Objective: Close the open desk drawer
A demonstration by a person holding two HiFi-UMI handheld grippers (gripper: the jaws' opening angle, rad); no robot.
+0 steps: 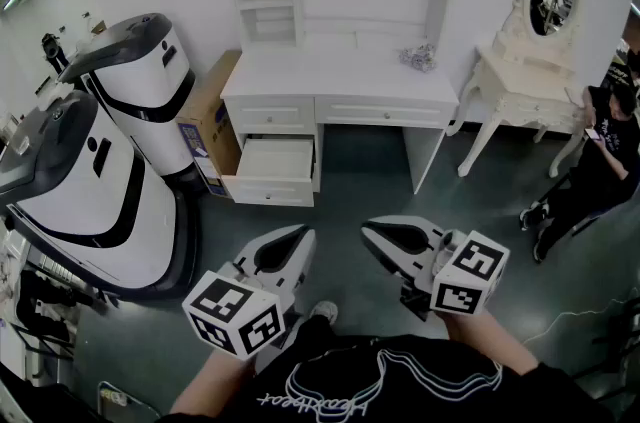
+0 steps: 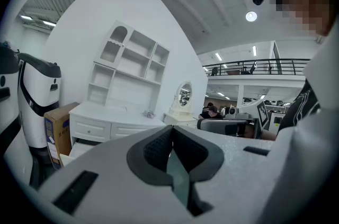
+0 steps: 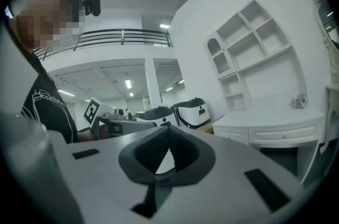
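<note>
The white desk (image 1: pixel 340 76) with a hutch stands against the far wall. Its lower left drawer (image 1: pixel 270 166) is pulled out and looks empty; the drawer above it is closed. Both grippers are held low in front of me, well short of the desk, pointing toward it. My left gripper (image 1: pixel 303 234) is shut with nothing between its jaws, and my right gripper (image 1: pixel 368 229) is shut and empty too. In the left gripper view, the left gripper (image 2: pixel 170 132) is closed below the desk (image 2: pixel 114 117) and open drawer (image 2: pixel 73 149). The right gripper view shows the right gripper (image 3: pixel 169 132) closed and the desk (image 3: pixel 275 122) at right.
Two large white-and-black machines (image 1: pixel 110 161) stand at the left, with a cardboard box (image 1: pixel 210 116) between them and the desk. A white vanity table (image 1: pixel 530 81) with an oval mirror is at the right. A person (image 1: pixel 600 161) in black is beside it. A small glittery item (image 1: pixel 420 58) lies on the desktop.
</note>
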